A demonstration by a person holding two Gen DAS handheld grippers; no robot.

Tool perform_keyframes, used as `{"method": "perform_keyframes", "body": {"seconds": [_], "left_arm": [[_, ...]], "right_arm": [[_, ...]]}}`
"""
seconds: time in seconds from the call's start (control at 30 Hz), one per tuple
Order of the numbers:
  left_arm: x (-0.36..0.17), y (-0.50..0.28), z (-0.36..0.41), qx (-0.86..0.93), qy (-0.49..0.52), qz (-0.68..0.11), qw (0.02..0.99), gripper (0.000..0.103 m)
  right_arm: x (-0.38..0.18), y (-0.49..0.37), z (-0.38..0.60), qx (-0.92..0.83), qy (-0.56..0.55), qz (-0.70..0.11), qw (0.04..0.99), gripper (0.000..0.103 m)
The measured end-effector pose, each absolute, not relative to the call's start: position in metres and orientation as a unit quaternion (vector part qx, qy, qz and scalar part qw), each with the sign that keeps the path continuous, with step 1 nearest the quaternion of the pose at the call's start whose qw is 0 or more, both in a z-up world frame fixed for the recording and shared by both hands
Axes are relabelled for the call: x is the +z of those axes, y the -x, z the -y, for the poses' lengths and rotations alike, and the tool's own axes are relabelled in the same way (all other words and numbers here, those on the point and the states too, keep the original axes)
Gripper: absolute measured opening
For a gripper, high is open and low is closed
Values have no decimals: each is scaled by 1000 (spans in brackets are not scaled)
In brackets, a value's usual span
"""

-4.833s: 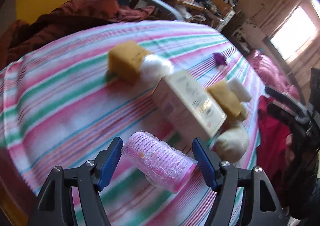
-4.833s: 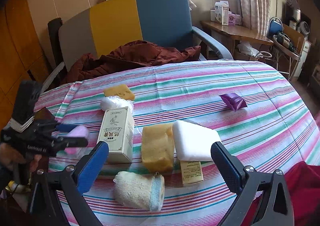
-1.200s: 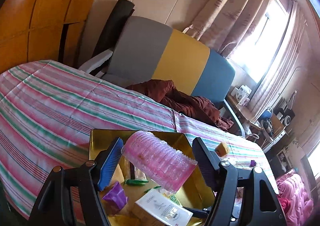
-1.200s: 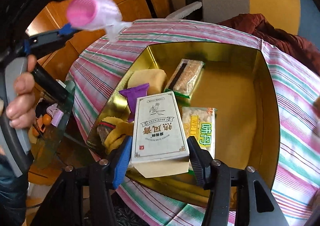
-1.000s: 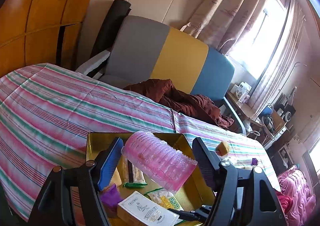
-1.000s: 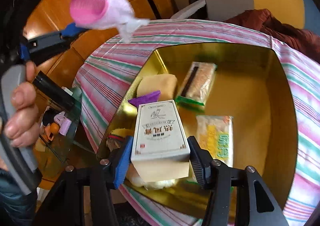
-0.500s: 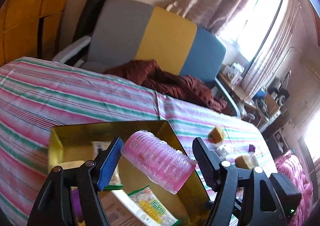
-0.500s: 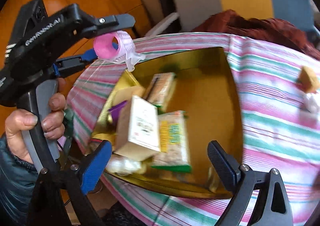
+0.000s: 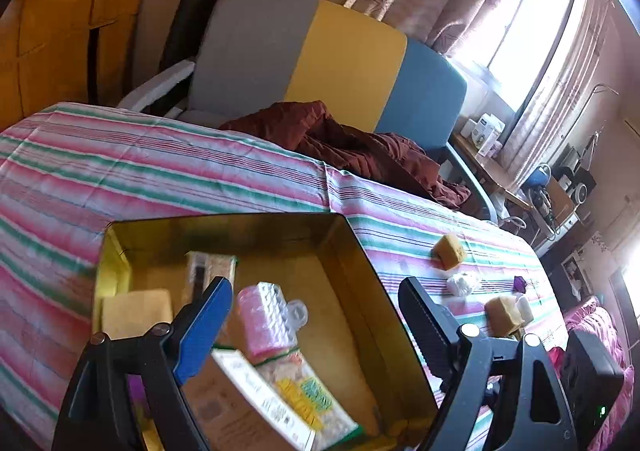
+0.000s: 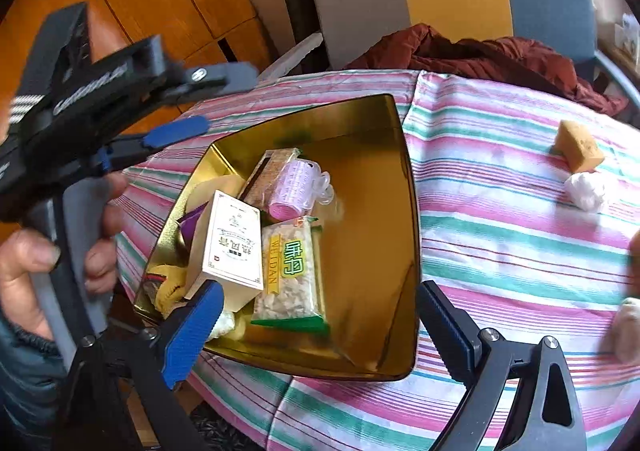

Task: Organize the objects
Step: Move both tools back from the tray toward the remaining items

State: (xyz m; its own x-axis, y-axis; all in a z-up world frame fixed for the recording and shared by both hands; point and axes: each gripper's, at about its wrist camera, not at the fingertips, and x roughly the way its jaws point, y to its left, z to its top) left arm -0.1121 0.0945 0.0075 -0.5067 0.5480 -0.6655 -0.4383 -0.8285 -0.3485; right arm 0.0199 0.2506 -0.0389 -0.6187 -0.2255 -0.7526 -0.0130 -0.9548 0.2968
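Jaws opening, left gripper [image 9: 316, 315] tilted over tin [image 9: 352, 251]

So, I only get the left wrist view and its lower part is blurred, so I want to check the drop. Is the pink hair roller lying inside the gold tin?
Observer: Yes. The right wrist view shows the pink hair roller lying in the gold tin against a long snack bar packet. It is clear of the left hand-held gripper, whose jaws are opening with nothing between them.
Operator: What's in the tin's near corner?
Observer: A yellow fabric item, tucked beside the white box.
Operator: And the right hand-held gripper?
Observer: The right hand-held gripper is open over the tin's near edge and holds nothing.
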Motion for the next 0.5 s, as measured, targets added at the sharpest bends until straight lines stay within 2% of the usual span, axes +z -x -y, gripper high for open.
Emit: {"method": "perform_keyframes", "body": {"seconds": [0.17,0.23,0.5], "left_arm": [[6,82,-81,881,398,44,252,86],[7,71,-79,887,392,33,241,87],[9,41,-76,904,372,-11,210,87]], "right_arm": [[-33,-24,-244,-898,-423,109,46,99],[-29,-26,-241,-903,-417,96,42,103],[-26,-34,-237,-908,-412,69,16,103]]}}
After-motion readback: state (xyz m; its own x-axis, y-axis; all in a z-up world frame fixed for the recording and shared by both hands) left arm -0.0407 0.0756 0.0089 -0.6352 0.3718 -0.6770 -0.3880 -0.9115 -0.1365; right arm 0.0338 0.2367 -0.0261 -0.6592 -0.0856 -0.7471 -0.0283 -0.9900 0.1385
